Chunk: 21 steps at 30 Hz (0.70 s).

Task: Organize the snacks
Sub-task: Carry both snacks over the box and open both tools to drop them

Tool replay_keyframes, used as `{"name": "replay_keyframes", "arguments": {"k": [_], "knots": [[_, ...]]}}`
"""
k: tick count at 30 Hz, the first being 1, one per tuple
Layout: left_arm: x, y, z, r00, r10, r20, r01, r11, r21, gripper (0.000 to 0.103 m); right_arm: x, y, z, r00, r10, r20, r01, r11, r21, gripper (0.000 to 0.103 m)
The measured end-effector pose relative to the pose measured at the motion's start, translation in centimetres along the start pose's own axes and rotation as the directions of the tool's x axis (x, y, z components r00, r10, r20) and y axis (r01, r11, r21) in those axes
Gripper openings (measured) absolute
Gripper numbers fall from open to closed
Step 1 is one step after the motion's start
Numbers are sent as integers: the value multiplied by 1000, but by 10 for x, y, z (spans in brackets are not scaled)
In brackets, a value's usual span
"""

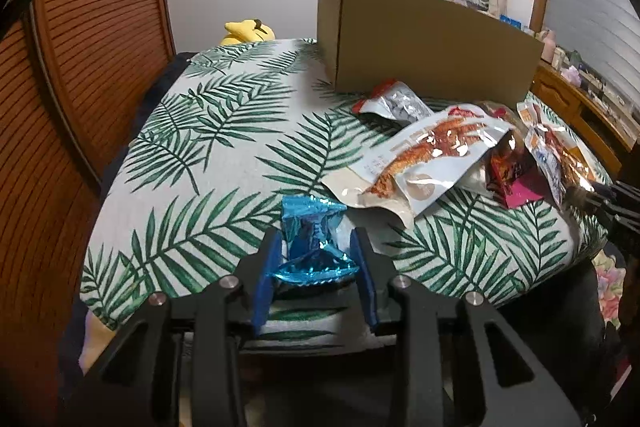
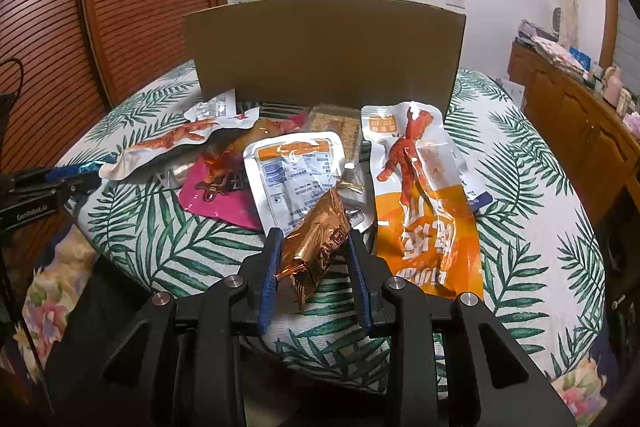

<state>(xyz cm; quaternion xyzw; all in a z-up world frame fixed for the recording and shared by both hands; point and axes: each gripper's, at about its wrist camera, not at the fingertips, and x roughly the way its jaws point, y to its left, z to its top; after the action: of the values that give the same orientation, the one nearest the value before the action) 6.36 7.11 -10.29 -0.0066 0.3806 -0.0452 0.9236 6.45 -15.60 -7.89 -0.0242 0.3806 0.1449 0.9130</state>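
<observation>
Blue wrapper (image 1: 312,239) is crinkly metallic foil, super shiny – same deal with the copper-orange packet (image 2: 316,247). The big snack pouches (image 2: 424,203) are glossy plastic film with glare all over. Cardboard box (image 2: 324,55) is plain matt brown paperboard. The surface (image 1: 208,131) wears a woven, matt leaf-print cloth. Hand-held gripper (image 1: 316,259) looks like matt black plastic with blue pads (image 1: 266,275) and brushed metal pins – louvred doors (image 1: 92,39) are varnished wood.

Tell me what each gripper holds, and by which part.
Left gripper: blue foil snack, around its middle. Right gripper: copper foil snack, around its middle.
</observation>
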Motion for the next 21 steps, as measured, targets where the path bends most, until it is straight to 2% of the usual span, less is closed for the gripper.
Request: {"name": "replay_keyframes", "arguments": {"k": [5,12,21], "knots": [[-10,11,4,999,-15,52,18,999,-49,33,-7,1,4,1000,8,20,-8,1000,-10,31],[-22,15,23,996,-11,92,15,999,-41,33,-11,1,18,999,18,42,-17,999,-30,31],[-39,3,71,985,-47,166,49,999,-9,33,-14,-13,44,997,29,78,-27,999,-35,31]]}}
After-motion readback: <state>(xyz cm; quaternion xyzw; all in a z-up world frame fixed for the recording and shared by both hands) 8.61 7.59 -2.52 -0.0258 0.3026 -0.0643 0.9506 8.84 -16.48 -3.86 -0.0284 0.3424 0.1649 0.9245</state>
